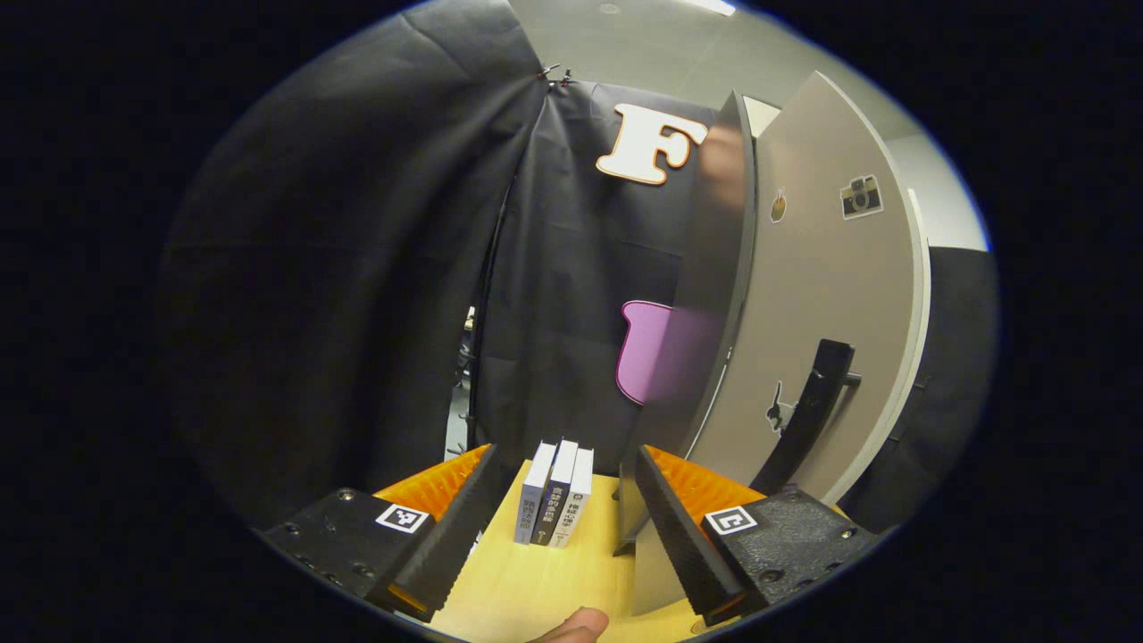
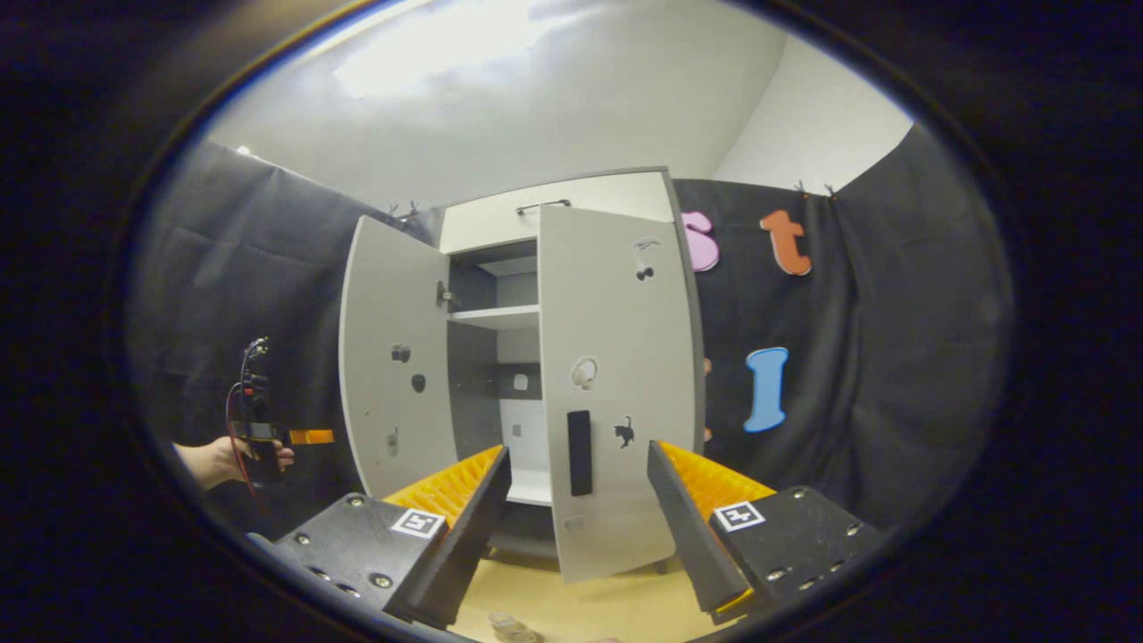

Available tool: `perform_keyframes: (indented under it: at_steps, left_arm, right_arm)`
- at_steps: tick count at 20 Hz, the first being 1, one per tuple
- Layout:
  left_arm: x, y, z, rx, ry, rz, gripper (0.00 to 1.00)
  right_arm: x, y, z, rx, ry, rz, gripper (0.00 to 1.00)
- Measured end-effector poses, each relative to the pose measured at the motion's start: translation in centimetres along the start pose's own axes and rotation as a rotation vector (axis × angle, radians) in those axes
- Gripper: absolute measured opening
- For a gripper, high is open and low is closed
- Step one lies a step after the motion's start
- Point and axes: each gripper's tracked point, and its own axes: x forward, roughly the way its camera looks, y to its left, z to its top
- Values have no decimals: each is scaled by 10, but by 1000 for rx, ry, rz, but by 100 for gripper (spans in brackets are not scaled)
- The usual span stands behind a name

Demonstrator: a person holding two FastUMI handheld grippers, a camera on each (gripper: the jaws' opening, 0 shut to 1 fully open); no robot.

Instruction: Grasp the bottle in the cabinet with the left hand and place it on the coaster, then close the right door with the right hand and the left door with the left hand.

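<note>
The grey cabinet [image 2: 500, 223] stands ahead with both doors swung out. In the right gripper view my right gripper [image 2: 579, 448] is open and empty, a short way in front of the right door [image 2: 616, 339] and its black handle [image 2: 579, 464]. The top of a clear bottle [image 2: 511, 628] peeks in at the bottom edge on the wooden table [image 2: 607, 607]. My left gripper [image 2: 268, 438], held by a hand [image 2: 210, 460], hovers left of the left door [image 2: 393, 357]. In the left gripper view the left gripper [image 1: 566, 451] is open and empty beside that door's outer face [image 1: 821, 295] and black handle [image 1: 808, 420].
Three books [image 1: 554, 491] stand upright on the wooden table [image 1: 536, 580] straight ahead of the left gripper. A fingertip [image 1: 580, 625] shows at the bottom edge. Black cloth walls close in on the left and behind. Inside the cabinet a white shelf [image 2: 493, 315] is visible.
</note>
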Motion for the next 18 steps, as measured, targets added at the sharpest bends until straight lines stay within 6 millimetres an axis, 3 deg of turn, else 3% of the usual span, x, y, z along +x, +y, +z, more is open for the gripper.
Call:
perform_keyframes:
  at_steps: [2, 3, 5, 6, 7, 8, 10, 12, 13, 14, 15, 18]
  left_arm:
    - [8, -16, 0, 6, 3, -19, 94]
    - [11, -27, 0, 1, 7, -31, 97]
    - [16, -48, -5, 3, 29, -60, 100]
    - [17, -60, -10, 16, 47, -74, 93]
    - [17, -68, -12, 53, 61, -71, 93]
    - [16, -69, -6, 103, 36, -68, 91]
    - [15, -68, -3, 178, 26, -44, 88]
    - [16, -69, -9, 143, 49, -37, 92]
    - [15, -72, -12, 114, 63, -36, 89]
    - [14, -74, -12, 96, 67, -42, 95]
    - [13, -77, -13, 89, 64, -45, 89]
    - [11, -88, -11, 114, 49, -46, 89]
  right_arm:
    - [-20, 5, 9, 5, -17, -19, 89]
    - [-31, 10, 8, 15, -16, -20, 94]
    - [-49, 8, 6, 4, -8, -32, 89]
    - [-58, 1, 5, -10, -5, -58, 93]
    - [-69, -5, 3, -18, -4, -81, 93]
    - [-77, -7, 3, -18, -12, -95, 89]
    - [-93, -3, 3, 3, -25, -103, 93]
    - [-103, -6, 3, 16, -40, -119, 89]
    - [-108, -6, 2, 20, -42, -124, 88]
    - [-113, -6, 2, 23, -45, -130, 88]
    - [-117, -7, 4, 26, -50, -135, 89]
    - [-123, -7, 10, 37, -63, -141, 89]
